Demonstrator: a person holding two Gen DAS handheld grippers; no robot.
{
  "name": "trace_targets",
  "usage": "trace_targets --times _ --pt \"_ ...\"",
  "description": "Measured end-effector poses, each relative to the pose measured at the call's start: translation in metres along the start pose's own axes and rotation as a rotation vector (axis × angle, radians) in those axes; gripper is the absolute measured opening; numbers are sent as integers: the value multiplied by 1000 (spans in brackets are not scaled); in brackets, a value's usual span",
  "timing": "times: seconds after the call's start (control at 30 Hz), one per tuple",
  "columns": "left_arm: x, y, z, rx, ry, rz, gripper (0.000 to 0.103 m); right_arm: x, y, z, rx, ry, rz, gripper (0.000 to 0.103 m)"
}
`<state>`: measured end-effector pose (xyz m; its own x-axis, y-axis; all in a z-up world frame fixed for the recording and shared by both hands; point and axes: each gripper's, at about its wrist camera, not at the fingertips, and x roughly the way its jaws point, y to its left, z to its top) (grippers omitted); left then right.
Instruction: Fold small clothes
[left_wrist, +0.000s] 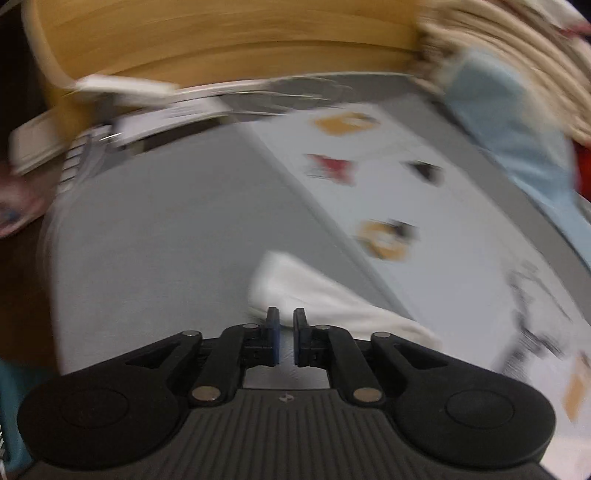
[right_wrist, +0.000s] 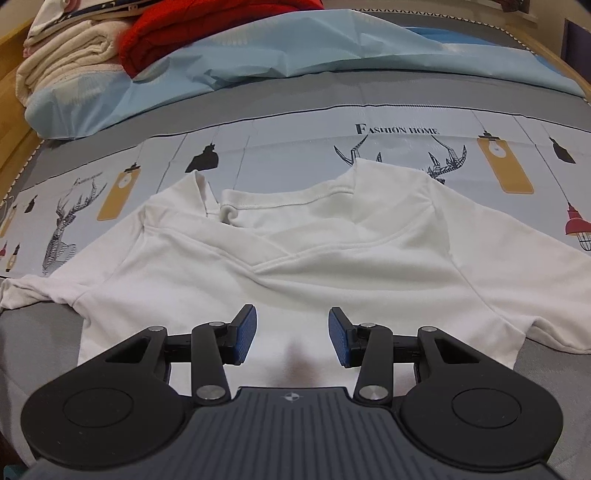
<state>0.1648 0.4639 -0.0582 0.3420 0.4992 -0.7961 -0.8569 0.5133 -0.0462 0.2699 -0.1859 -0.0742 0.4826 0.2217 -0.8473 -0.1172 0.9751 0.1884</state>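
So far your white T-shirt (right_wrist: 295, 258) lies spread, unfolded, on the printed bedsheet (right_wrist: 369, 122); your right gripper (right_wrist: 291, 334) hovers half-open and empty, your left gripper (left_wrist: 286, 334) nearly closed, holding nothing.

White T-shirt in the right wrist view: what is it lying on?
The white T-shirt lies spread on a printed bedsheet with deer and lantern motifs; a grey band shows at its near edge. The print directly beneath the shirt is covered.
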Motion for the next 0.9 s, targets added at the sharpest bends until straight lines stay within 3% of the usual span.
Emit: trace_targets --times 0.07,0.1,0.23,0.5,0.7,0.9 --pt "-5 -28 -7 67 5 -136 29 2 0 0 9 2 -4 45" --pt "-4 -39 -11 80 29 -190 33 2 1 -1 14 3 -2 45" --pt "10 -60 -27 -28 167 -369 35 2 5 0 9 3 15 45" --pt "63 -33 -15 -265 188 -359 35 0 7 2 8 3 23 45" --pt "82 -23 -2 -295 186 -306 35 5 4 3 22 12 5 45" --pt "93 2 5 -391 175 -228 34 9 9 1 11 23 5 45"
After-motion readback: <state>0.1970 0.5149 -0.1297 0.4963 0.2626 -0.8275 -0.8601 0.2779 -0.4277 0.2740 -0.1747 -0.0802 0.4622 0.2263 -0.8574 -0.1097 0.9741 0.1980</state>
